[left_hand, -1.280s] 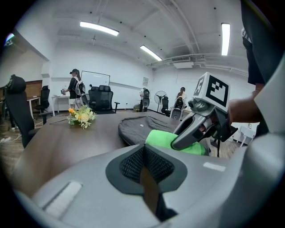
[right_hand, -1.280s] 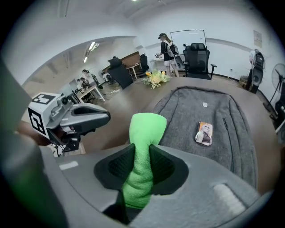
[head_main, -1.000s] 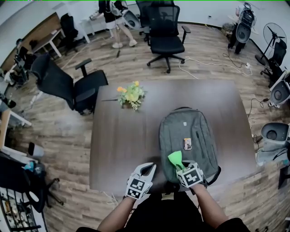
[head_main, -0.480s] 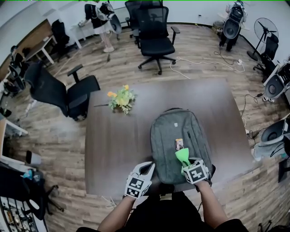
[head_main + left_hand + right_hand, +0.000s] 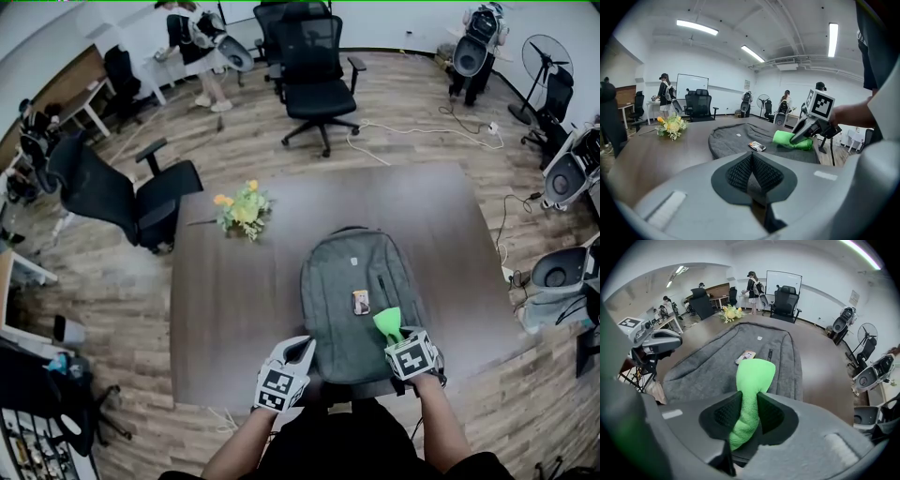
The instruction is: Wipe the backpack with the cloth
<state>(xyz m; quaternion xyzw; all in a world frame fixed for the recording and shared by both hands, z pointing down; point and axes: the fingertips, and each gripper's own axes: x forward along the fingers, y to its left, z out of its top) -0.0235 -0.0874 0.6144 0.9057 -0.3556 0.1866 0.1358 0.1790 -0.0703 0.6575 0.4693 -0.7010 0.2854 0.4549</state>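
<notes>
**Cloth swept to the right of the backpack's near end**

The right gripper's (image 5: 749, 414) fingers are pinched narrow on a bright green cloth (image 5: 751, 380). Its free end fans out beyond the tips and lies on the grey backpack (image 5: 347, 281). The left gripper's (image 5: 751, 174) fingers are pressed together with nothing between them. It hovers over the desk (image 5: 234, 309) just beside the backpack's near left corner.

A second ago the cloth sat left of the small card-like thing (image 5: 361, 302) on the backpack's face. Now it is right of it, near the right edge. The left gripper has kept its place. I judge this to be one sideways wiping stroke across the near end. The far half towards the handle looks not yet reached.

The backpack is the only container here. It lies flat on its back in the middle of the desk, apparently zipped, with a pull (image 5: 769, 354) showing. What is inside it cannot be seen. A bunch of yellow flowers (image 5: 239, 208) lies well apart, to the far left.
</notes>
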